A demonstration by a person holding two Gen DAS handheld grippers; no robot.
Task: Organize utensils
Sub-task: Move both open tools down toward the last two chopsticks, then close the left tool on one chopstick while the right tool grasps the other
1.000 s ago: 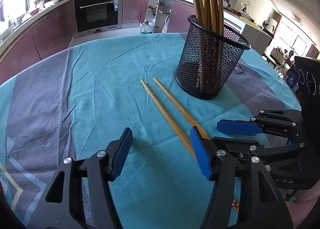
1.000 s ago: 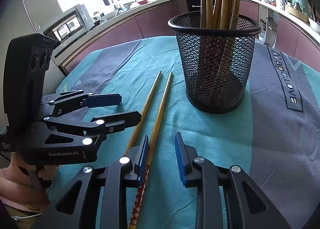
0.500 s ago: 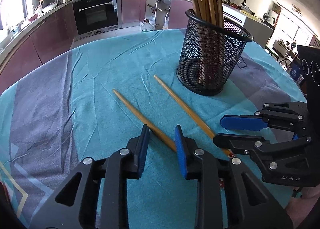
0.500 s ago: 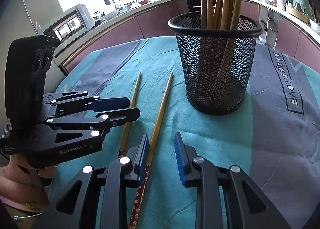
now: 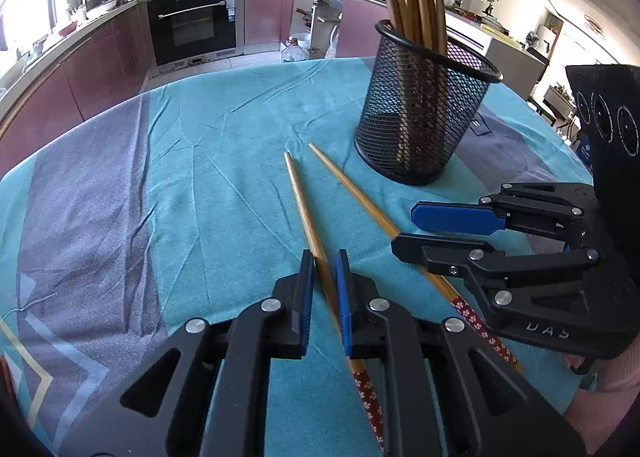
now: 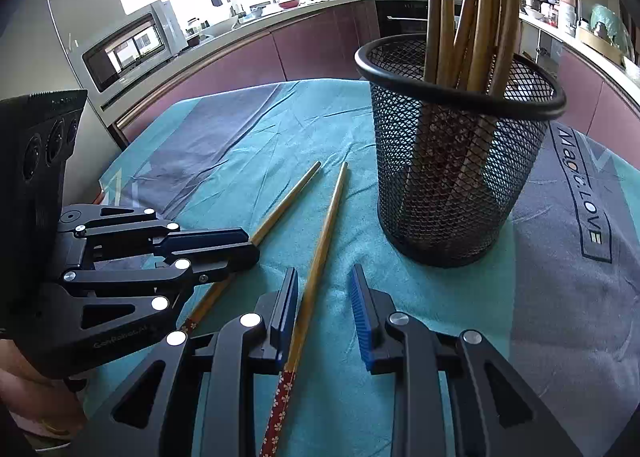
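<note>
- left gripper (image 5: 324, 271) jaws have just been closing; now narrow, blue pads on either side of one wooden chopstick (image 5: 306, 213), pressing on its shaft around mid-length
- a second ago those jaws stood wide, both chopsticks lying to the right of its right finger, nothing between the pads
- held chopstick's thin tip points ahead of the left gripper, red-patterned end runs back under its right finger
- since half a second ago this chopstick has swung: tip then lay far out to the left, now it sits close to the tip of the other stick
- second chopstick (image 6: 320, 253) lies on the teal tablecloth (image 5: 224, 193), just right of the left gripper
- right gripper (image 6: 324, 297) partly open, gap much as before; second chopstick sits between its pads, close against the left pad, clear of the right pad, no clamp on it
- red floral end of that stick runs back beneath the right gripper
- black mesh holder (image 6: 456, 161) stands upright ahead and right of both grippers, near the chopstick tips but apart from them, same spot as earlier
- bundle of chopsticks (image 6: 472, 9) stands inside it, leaning out past the rim
- the two grippers sit side by side, near each other, not touching
- pink sleeve (image 5: 612, 389) shows behind the right gripper in the left wrist view
</note>
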